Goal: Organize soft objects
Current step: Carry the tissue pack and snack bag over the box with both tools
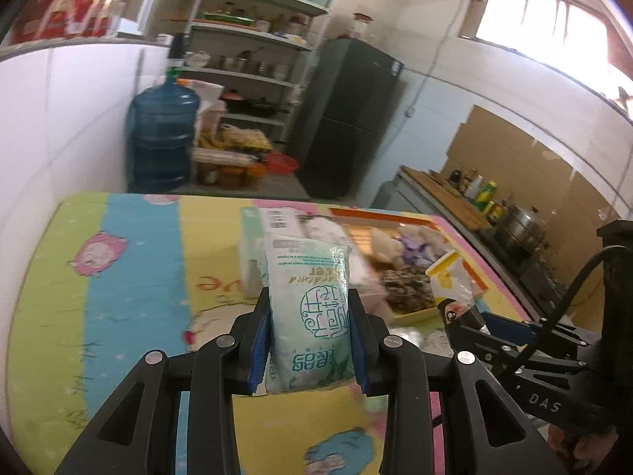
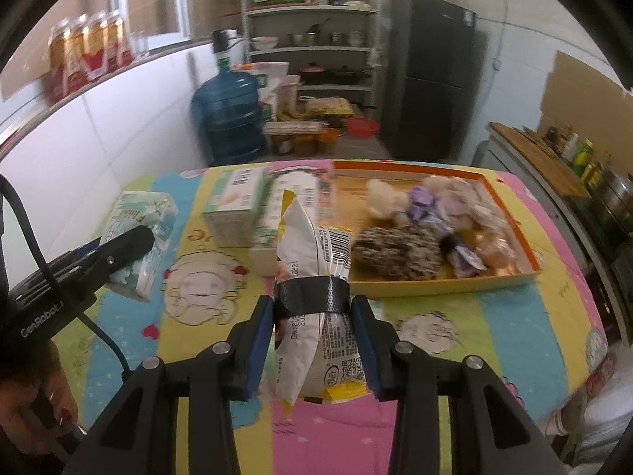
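Note:
My left gripper is shut on a pale green tissue pack and holds it above the colourful mat; the pack also shows at the left of the right wrist view. My right gripper is shut on a white and yellow snack bag bound with black tape, held above the mat; the bag also shows in the left wrist view. An orange-rimmed tray beyond holds several plush toys.
Boxed tissue packs lie on the mat left of the tray. A blue water jug, shelves and a dark fridge stand behind the table. A kitchen counter runs on the right.

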The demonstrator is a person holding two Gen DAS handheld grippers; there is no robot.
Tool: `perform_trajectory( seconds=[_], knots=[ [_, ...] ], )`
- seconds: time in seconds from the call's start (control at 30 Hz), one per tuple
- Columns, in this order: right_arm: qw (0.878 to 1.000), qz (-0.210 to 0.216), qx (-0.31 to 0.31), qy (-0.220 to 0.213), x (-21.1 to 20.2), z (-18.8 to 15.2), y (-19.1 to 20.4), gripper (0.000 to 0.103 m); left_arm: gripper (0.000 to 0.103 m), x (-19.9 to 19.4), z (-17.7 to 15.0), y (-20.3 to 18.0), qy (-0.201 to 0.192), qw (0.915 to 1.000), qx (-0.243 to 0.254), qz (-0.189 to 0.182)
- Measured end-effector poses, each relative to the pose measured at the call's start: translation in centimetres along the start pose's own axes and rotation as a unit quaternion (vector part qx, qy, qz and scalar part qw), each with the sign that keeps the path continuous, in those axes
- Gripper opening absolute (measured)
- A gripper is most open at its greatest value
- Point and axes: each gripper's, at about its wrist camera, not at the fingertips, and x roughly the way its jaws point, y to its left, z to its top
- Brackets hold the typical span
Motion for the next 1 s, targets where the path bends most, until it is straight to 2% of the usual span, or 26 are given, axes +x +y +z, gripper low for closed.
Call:
perform_trajectory(
  seconds=[0.47, 1.0],
  knots=[
    [0.998, -0.033, 0.052, -0.009, -0.6, 0.4, -7.5, 0.041, 0.035, 4.3, 2.2, -7.0, 0.013, 0.9983, 0.029, -0.048],
    [0.998, -0.035, 0.058, -0.006, 1.3, 3.1, -13.4, 0.041, 0.035, 9.7, 4.1, -11.7, 0.02, 0.9982, 0.032, -0.047]
  ],
)
